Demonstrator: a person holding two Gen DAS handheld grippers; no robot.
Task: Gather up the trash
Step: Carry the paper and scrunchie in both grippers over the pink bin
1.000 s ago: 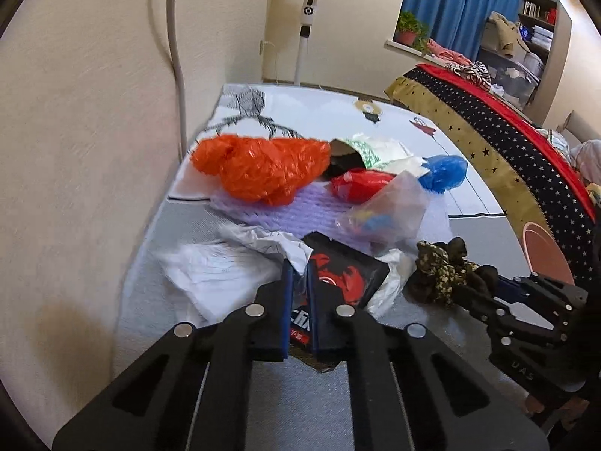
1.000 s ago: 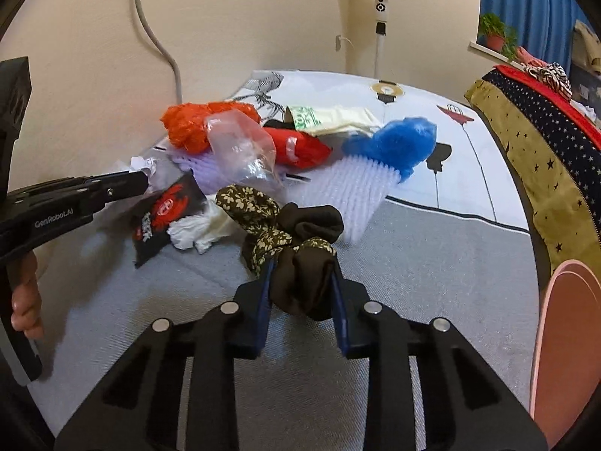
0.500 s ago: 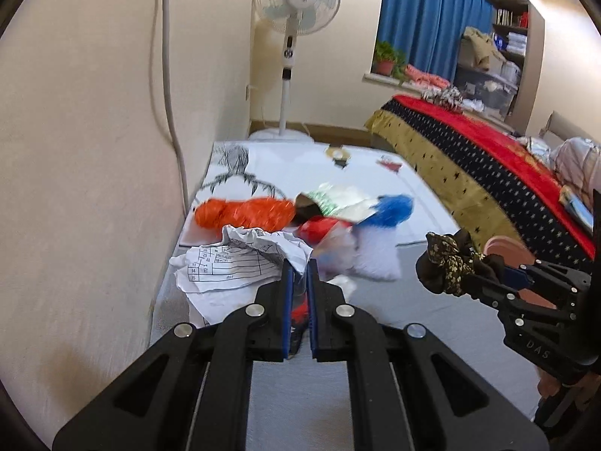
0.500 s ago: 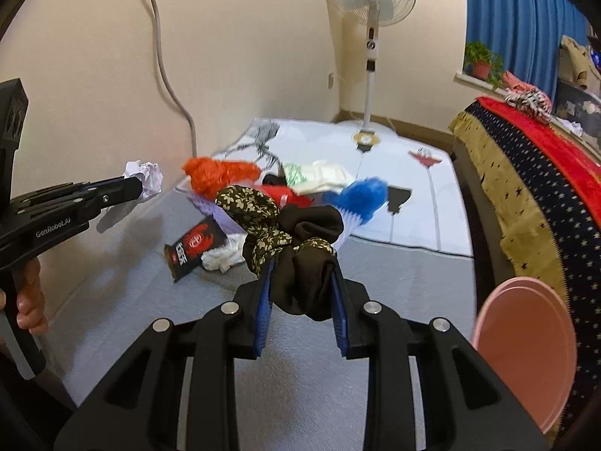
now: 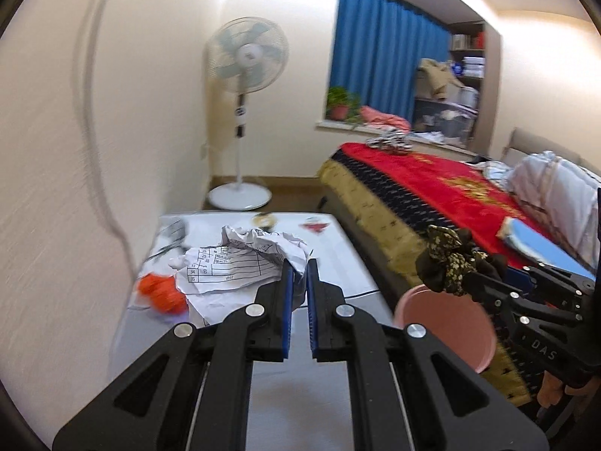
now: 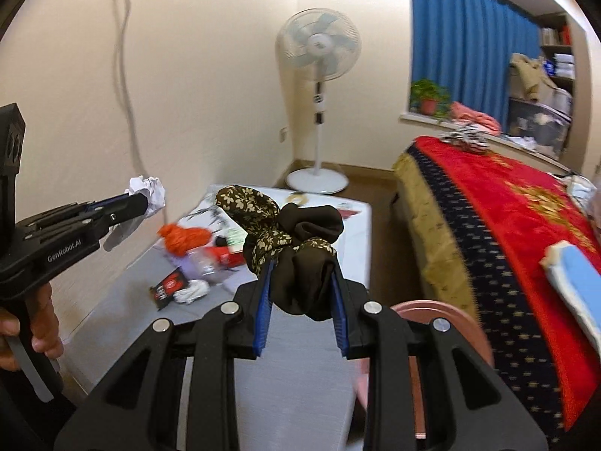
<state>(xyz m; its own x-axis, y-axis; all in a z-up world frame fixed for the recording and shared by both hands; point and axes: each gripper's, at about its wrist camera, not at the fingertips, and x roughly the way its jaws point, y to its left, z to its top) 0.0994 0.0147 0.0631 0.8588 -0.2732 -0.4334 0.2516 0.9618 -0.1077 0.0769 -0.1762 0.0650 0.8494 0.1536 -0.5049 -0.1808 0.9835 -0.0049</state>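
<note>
My left gripper (image 5: 298,267) is shut on a crumpled sheet of printed white paper (image 5: 240,259), lifted well above the floor. The right wrist view shows that gripper (image 6: 139,203) at the left with the paper (image 6: 150,191) at its tips. My right gripper (image 6: 300,274) is shut on a bunched dark brown floral cloth (image 6: 296,240), also held high. A round pink bin (image 5: 443,323) stands on the floor below the right gripper (image 5: 484,282). More trash lies on the grey mat: an orange bag (image 6: 184,238), a black and red packet (image 6: 169,287) and a white tissue (image 6: 193,289).
A cream wall with a hanging cable runs along the left. A standing fan (image 5: 244,64) is in the far corner. A bed with a red and gold cover (image 5: 450,195) fills the right side, close beside the bin. A hand (image 6: 41,334) grips the left tool's handle.
Both grippers have risen from the floor pile, each keeping its load. The paper came up off the mat and the black and red packet stayed down. The pink bin now shows below the right gripper.
</note>
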